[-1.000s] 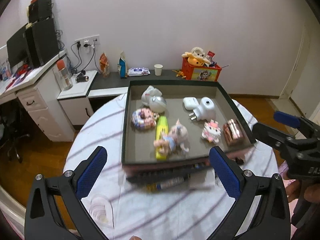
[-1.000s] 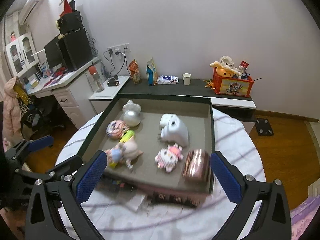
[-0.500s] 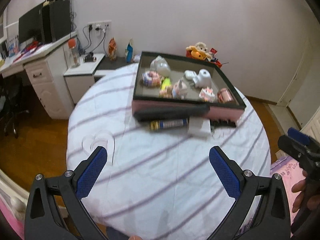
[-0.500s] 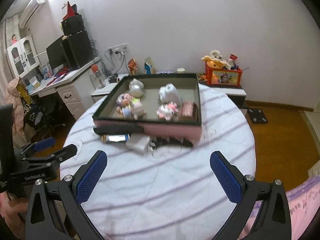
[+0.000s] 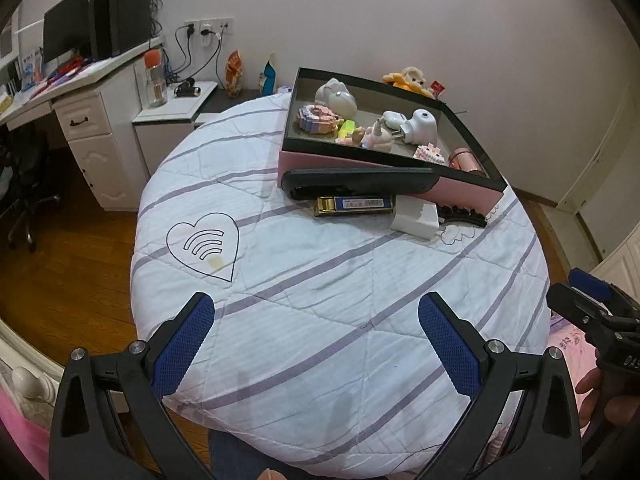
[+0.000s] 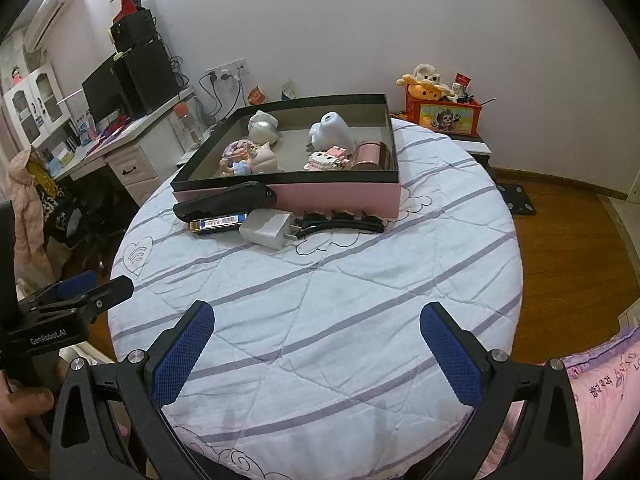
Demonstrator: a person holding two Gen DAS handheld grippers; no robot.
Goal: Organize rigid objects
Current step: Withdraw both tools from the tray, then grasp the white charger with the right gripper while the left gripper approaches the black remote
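Observation:
A pink box with a black rim [image 5: 384, 184] [image 6: 340, 196] stands at the far side of the round quilted table and holds several small toys, a white plug and a copper-coloured case. Against its front wall lie a long black case [image 5: 360, 182] [image 6: 224, 202], a gold and blue bar [image 5: 352, 205] [image 6: 218, 223], a white charger [image 5: 414, 218] [image 6: 266, 229] and a black hair clip [image 5: 462, 216] [image 6: 340, 226]. My left gripper [image 5: 316, 320] hangs open and empty over the table's near edge. My right gripper [image 6: 316, 324] is likewise open and empty, well short of the objects.
The striped white quilt [image 5: 320, 280] covers the table, with wooden floor around it. A white desk with a monitor [image 5: 80, 36] stands at the left. An orange toy box [image 6: 442, 114] sits on a low shelf behind. Pink bedding [image 6: 600, 384] is at the lower right.
Both grippers have drawn back from above the box to the table's near edge. The box and the items before it now lie far ahead. Both grippers stay open.

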